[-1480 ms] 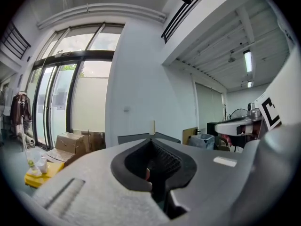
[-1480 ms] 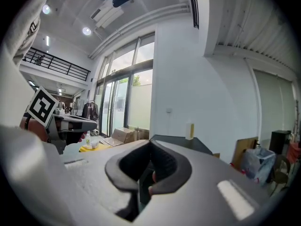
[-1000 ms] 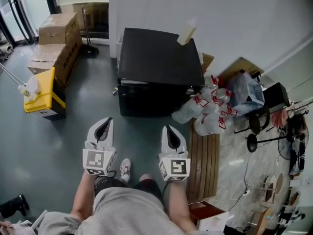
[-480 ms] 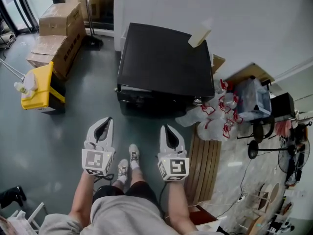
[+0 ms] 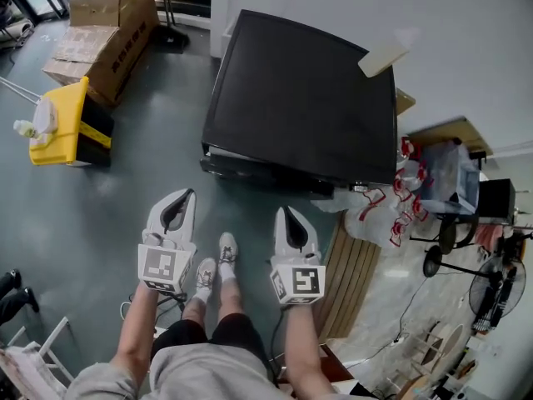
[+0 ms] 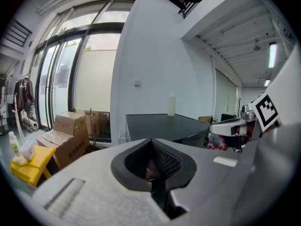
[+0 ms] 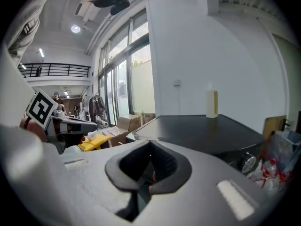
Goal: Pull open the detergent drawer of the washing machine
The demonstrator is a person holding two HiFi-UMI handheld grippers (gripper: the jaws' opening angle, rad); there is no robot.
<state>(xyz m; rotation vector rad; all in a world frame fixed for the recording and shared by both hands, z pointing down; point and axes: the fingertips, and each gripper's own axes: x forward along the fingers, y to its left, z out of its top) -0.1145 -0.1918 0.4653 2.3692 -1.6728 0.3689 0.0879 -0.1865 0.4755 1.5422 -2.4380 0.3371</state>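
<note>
- The washing machine (image 5: 300,98) is a black box that stands on the floor against the white wall.
- Its detergent drawer should be in the top strip of the front (image 5: 250,167). From up here that strip is thin and dark, so I cannot pick out the drawer. Nothing sticks out there, so I think it is shut.
- The left gripper (image 5: 188,195) is squeezed shut with nothing in it.
- The right gripper (image 5: 282,213) is squeezed shut too, and it is empty.
- Both grippers are held side by side, low in front of the person's body. They point at the machine but are well apart from it. I think they are held like this to get ready to reach for the front.
- The person's feet (image 5: 213,267) are on the floor between the grippers, facing the machine.
- A pale bottle (image 5: 383,59) stands on top of the machine, near the wall, out of the way of the front.
- White bags (image 5: 390,213) lie just beside the machine on the right, and a yellow cart (image 5: 62,127) and brown boxes (image 5: 104,15) sit off to the left.
- To do the job, I think one gripper has to open up, grab the drawer's front and pull it back.
</note>
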